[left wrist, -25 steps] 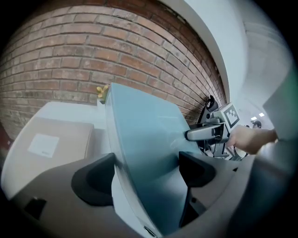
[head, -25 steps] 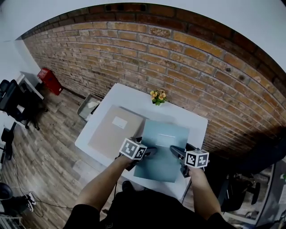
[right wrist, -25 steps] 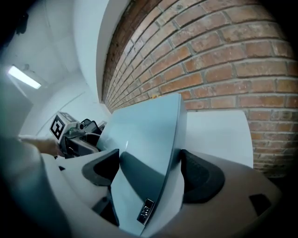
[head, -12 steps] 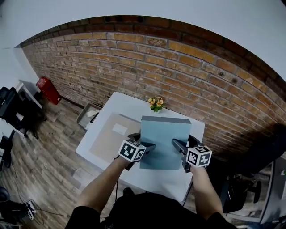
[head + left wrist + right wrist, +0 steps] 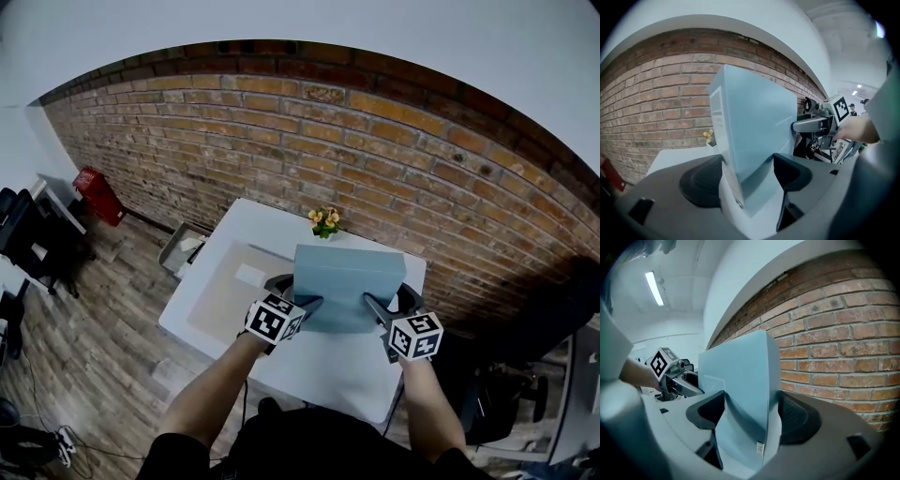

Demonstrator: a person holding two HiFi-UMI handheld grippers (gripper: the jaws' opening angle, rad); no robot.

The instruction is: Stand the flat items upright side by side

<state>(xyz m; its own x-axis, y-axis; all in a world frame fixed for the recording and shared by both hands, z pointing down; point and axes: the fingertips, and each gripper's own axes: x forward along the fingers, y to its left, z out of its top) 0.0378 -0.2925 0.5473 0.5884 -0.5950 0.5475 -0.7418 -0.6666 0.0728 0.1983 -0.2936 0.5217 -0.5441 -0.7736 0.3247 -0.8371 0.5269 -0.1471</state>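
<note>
You hold a blue folder (image 5: pixel 345 281) upright between both grippers, over the middle of a white worktop (image 5: pixel 328 370). Your left gripper (image 5: pixel 298 293) grips the folder's left edge, and your right gripper (image 5: pixel 392 300) grips its right edge. In each gripper view the folder fills the gap between the two dark pads, with one pad on each face. Both sets of jaws have just been closing onto it and now stand only as far apart as the folder is thick. The folder's broad face is turned toward you and its top edge runs level. The head view does not show whether its lower edge rests on the worktop or hangs just above it.

A beige folder (image 5: pixel 228 292) lies flat on the worktop just left of the blue one, partly hidden by your left gripper. A small pot of flowers (image 5: pixel 324 220) stands at the far edge, near a brick wall (image 5: pixel 281 141).

The task looks about half begun. The blue folder is upright but still in your grip, so it is not yet standing on its own. The beige folder is untouched. What is left, it seems, is to set the blue folder down so it stands, let go, then raise the beige one beside it.
</note>
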